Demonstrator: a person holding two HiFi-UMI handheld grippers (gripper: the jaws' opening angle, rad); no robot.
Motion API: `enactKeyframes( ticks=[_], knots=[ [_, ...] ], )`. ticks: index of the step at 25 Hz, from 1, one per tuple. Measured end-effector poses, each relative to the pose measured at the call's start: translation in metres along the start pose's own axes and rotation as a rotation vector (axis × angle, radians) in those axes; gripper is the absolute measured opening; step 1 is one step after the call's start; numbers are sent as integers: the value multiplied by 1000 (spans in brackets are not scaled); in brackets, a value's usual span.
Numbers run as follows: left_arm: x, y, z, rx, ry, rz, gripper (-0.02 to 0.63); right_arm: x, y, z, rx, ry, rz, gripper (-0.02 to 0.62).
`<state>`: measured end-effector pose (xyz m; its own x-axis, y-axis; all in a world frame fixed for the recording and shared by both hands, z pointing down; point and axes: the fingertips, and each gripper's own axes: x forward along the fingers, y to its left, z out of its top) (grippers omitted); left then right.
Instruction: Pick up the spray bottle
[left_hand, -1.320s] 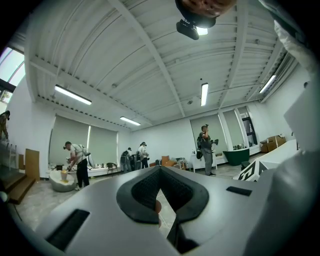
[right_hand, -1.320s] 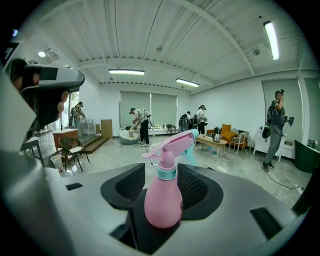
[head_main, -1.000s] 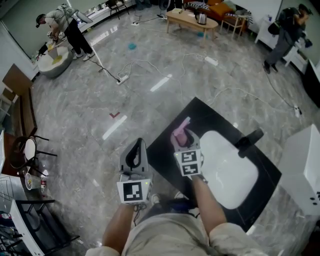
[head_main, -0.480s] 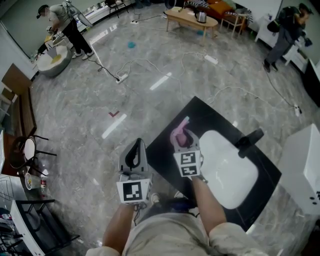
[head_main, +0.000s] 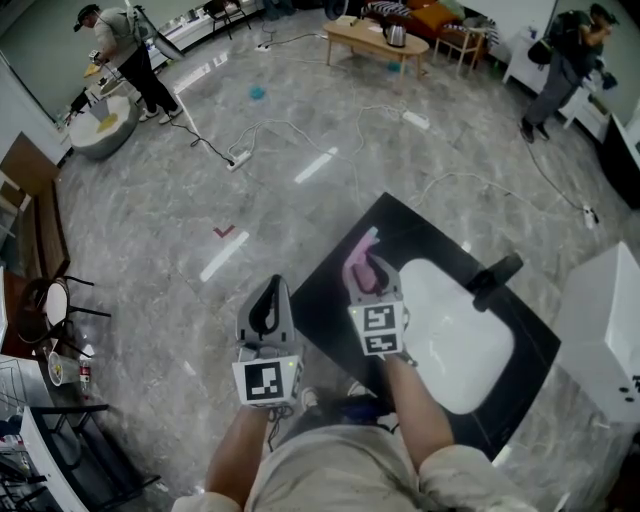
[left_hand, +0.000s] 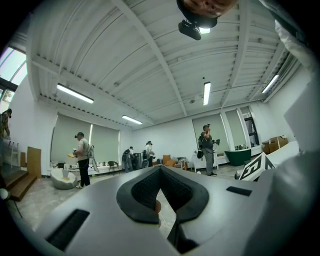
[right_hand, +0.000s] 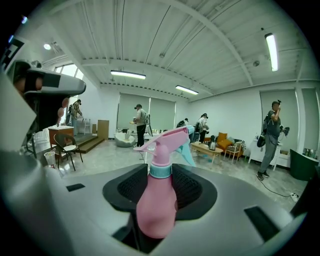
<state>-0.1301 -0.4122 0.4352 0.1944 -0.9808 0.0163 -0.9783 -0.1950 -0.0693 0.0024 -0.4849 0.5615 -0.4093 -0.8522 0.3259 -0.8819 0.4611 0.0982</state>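
Closing just now around the pink spray bottle (right_hand: 156, 205) standing on the black counter (head_main: 325, 305), the right gripper (head_main: 366, 278) seems to pinch its body, with lifting left, while the left gripper (head_main: 268, 312) waits closed and empty.

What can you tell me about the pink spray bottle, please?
The spray bottle looks like pink plastic, with a rounded body, a teal collar and a pink spray head with a teal trigger. It stands upright over the black counter beside the white basin. It sits between the tongs of the right gripper, which have just been closing and look pressed against its body.
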Motion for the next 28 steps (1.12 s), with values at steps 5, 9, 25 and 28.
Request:
enactKeyframes(
  ticks=[5,9,25,28],
  knots=[
    [0,-3,3,-9,-13,-13,0,-19,-4,31,8,-56,-12,158],
    [-1,-5,12,-17,-39,-30,0,-39,0,65,-13,-110,-22,158],
    [-14,-13,34,-76,-108,-88,0,-137,6,133,1,-249,-102,158],
    [-16,-17,37,-74,-112,-111,0,-149,5,134,10,-257,-119,158]
  ],
)
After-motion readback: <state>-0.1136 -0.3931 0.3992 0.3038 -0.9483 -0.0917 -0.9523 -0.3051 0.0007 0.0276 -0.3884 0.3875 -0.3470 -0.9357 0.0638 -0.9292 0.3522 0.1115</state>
